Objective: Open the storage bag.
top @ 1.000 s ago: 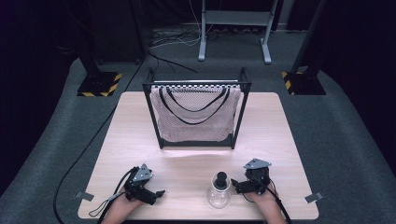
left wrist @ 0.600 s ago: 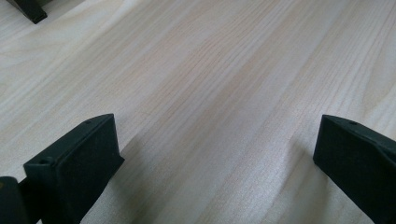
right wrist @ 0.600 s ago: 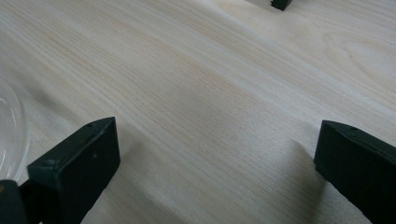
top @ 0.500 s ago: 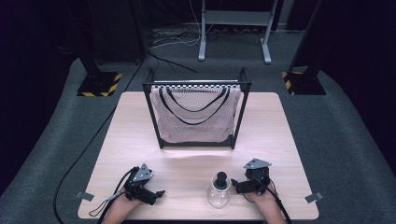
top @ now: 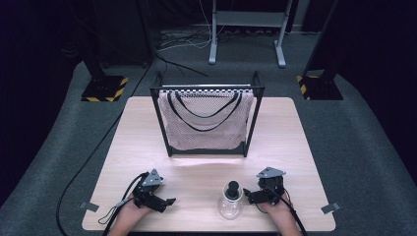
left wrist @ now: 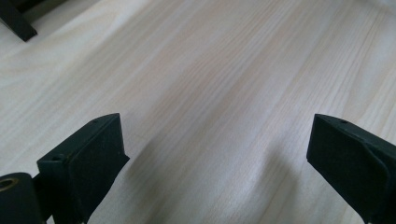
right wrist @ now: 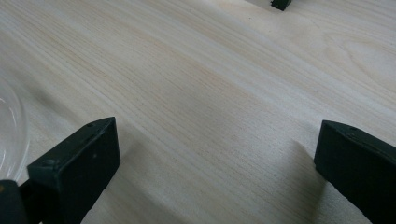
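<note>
A clear round glass flask (top: pixel 230 204) with a black stopper stands near the table's front edge, right of centre. My right gripper (top: pixel 250 196) rests just to its right, jaws wide apart and pointing left toward it, nothing between them. In the right gripper view (right wrist: pixel 215 158) the flask's curved glass edge (right wrist: pixel 9 135) shows at the far left. My left gripper (top: pixel 166 201) lies on the front left of the table, open and empty; bare wood lies between its jaws (left wrist: pixel 215 154). A mesh bag (top: pixel 204 123) with black handles hangs in a black frame (top: pixel 253 123) at mid-table.
The light wooden table (top: pixel 295 147) has bare room on both sides of the frame and between the grippers. A frame foot (left wrist: pixel 16 21) shows at the top left of the left gripper view. Cables and stand bases (top: pixel 103 88) lie on the dark floor beyond.
</note>
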The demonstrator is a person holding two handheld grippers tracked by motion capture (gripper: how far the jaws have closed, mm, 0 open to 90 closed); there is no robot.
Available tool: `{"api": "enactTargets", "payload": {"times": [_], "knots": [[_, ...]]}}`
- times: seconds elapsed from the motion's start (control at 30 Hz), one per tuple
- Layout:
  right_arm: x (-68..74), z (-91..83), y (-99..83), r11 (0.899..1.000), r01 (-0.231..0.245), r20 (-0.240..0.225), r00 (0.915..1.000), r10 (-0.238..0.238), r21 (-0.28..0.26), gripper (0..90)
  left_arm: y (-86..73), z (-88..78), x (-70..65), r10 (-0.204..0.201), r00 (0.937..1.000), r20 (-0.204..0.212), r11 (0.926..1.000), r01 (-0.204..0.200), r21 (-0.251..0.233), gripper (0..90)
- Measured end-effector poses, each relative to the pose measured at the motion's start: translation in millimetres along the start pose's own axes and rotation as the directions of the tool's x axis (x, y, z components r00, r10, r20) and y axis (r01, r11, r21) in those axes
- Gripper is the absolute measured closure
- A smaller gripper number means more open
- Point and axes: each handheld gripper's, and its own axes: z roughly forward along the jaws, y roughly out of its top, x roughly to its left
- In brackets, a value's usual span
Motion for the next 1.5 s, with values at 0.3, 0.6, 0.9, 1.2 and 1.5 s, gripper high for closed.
{"api": "enactTargets", "payload": {"times": [0.3, 0.6, 0.9, 1.2, 1.5], "knots": [[0.0, 0.0, 0.0, 1.000, 0.000, 0.000, 1.0000, 0.000, 0.000, 0.0, 17.3, -6.9, -2.2, 0.008, 0.9998, 0.018, 0.9998, -0.008, -0.016, 4.5], [0.0, 0.0, 0.0, 1.000, 0.000, 0.000, 1.0000, 0.000, 0.000, 0.0, 37.8, -11.0, -6.8, 0.039, 0.9989, 0.025, 0.9989, -0.038, -0.027, 4.4], [0.0, 0.0, 0.0, 1.000, 0.000, 0.000, 1.0000, 0.000, 0.000, 0.0, 56.8, -12.7, -11.5, 0.050, 0.9973, 0.055, 0.9977, -0.047, -0.048, 5.0], [0.0, 0.0, 0.0, 1.000, 0.000, 0.000, 1.0000, 0.000, 0.000, 0.0, 72.1, -11.7, -15.4, 0.076, 0.9957, 0.053, 0.9962, -0.074, -0.046, 5.7], [0.0, 0.0, 0.0, 1.000, 0.000, 0.000, 1.0000, 0.000, 0.000, 0.0, 98.1, -12.8, -20.7, 0.108, 0.9923, 0.062, 0.9927, -0.104, -0.061, 5.3]]}}
